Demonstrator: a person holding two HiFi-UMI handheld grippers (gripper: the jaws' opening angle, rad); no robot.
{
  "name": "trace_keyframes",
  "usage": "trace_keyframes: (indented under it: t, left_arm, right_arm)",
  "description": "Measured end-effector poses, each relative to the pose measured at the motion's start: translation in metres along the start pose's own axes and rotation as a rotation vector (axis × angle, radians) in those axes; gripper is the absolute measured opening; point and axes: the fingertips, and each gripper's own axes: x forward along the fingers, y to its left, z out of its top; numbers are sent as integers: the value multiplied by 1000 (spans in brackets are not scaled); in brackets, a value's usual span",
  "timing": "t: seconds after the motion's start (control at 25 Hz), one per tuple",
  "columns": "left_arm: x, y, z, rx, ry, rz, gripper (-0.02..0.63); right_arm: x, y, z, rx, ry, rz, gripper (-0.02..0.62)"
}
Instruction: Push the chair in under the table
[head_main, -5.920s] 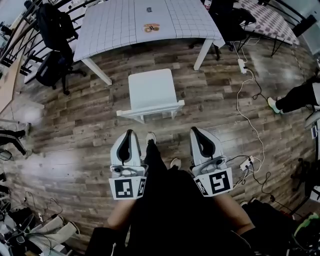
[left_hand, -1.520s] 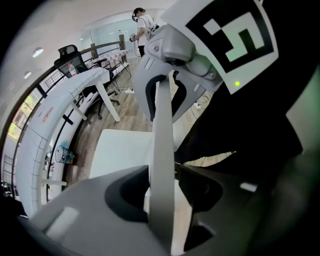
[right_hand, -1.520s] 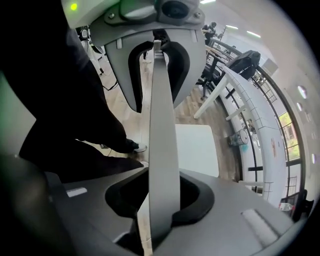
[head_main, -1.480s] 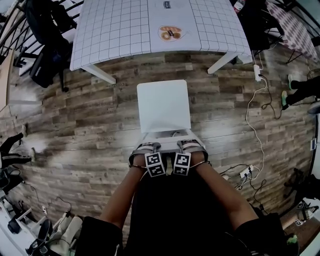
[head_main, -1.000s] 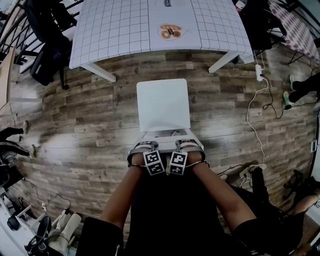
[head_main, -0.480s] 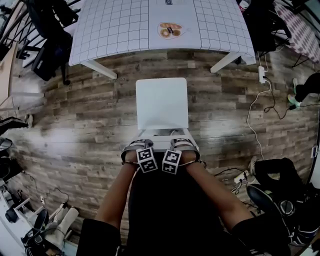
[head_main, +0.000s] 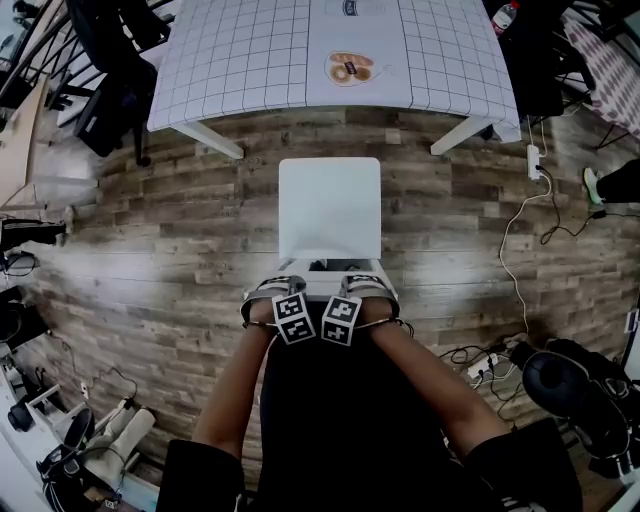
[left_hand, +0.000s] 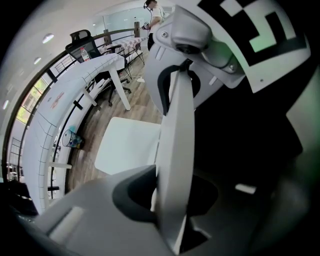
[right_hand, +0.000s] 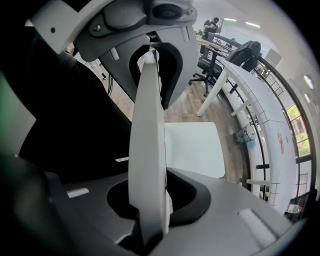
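We stand behind the chair (head_main: 329, 205), table (head_main: 250, 60) ahead and apart from it, office chair (head_main: 108, 85) left of the table, cable (head_main: 508, 255) on the floor (head_main: 180, 250) at right

An office-like workroom: swivel chairs (head_main: 112, 90), a gridded table (head_main: 250, 50), a floor power strip (head_main: 533, 159).

I read no legible text. Left cube (head_main: 293, 318) and right cube (head_main: 341, 320) bear only coded squares; the sticker (head_main: 348, 68) on the table (head_main: 240, 55) is unreadably small.
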Motion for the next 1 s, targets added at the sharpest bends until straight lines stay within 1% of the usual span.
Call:
trace_keyframes:
  t: [0.16,0.36,0.52,0.68,1.0]
  left_arm:
    - [-15,24,7,3,-5,12,97]
    - [0,24,11,16,-14,20,97]
    - [-2,33,11,10,-12,5,97]
    - [-3,48,12,10,-14,0,97]
    - [-2,71,17,32,-31,-28,97]
  right_arm:
    - [-14,-25,1,-5,1,3,81]
    - [-1,-27,-6,-6,1,-3,84]
    - [-2,-35,-5,-10,1,-6,86]
    - [-1,-49,-3,9,-1,10,81]
    - [0,-74,-3,10,5,23,83]
